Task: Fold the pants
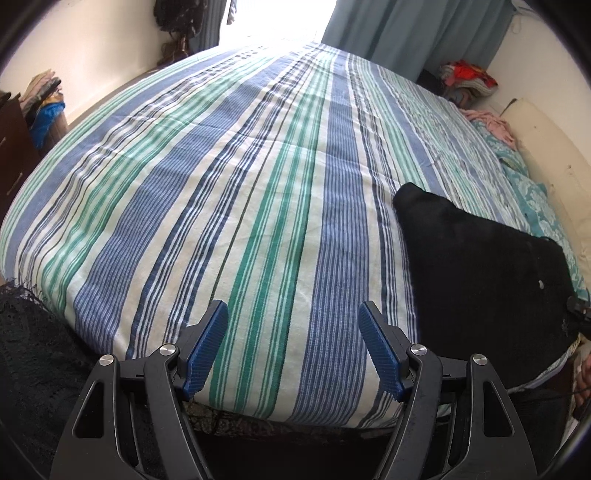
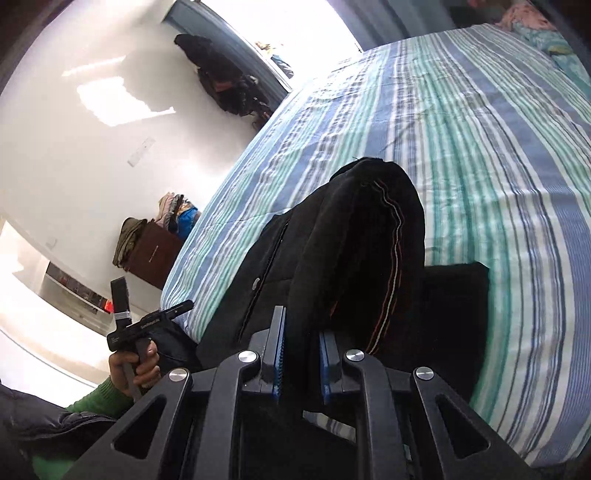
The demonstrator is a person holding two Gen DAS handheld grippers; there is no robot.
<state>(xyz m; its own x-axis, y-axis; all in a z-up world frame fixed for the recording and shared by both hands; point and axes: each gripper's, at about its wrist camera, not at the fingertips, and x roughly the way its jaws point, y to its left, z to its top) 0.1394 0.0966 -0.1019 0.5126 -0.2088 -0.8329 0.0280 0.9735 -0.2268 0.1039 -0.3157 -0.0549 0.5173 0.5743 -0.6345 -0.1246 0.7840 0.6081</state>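
Observation:
The black pants (image 1: 480, 266) lie at the right near corner of the striped bed (image 1: 258, 184). My left gripper (image 1: 293, 306) stands open over the bed's near edge, left of the pants, with nothing between its blue pads (image 1: 207, 343). In the right wrist view, my right gripper (image 2: 301, 325) is shut on a bunched fold of the black pants (image 2: 354, 240). That fold is lifted off the bed (image 2: 480, 147), with a seam of red and white stitching showing. A hand (image 2: 138, 365) in a green sleeve holds the left gripper's handle at the lower left.
A dark dresser (image 2: 151, 254) piled with clothes stands by the bed's left side. Blue curtains (image 1: 406, 29) hang at the far end. A stack of folded clothes (image 1: 465, 79) and a teal patterned pillow (image 1: 532, 192) lie along the bed's right side by the wall.

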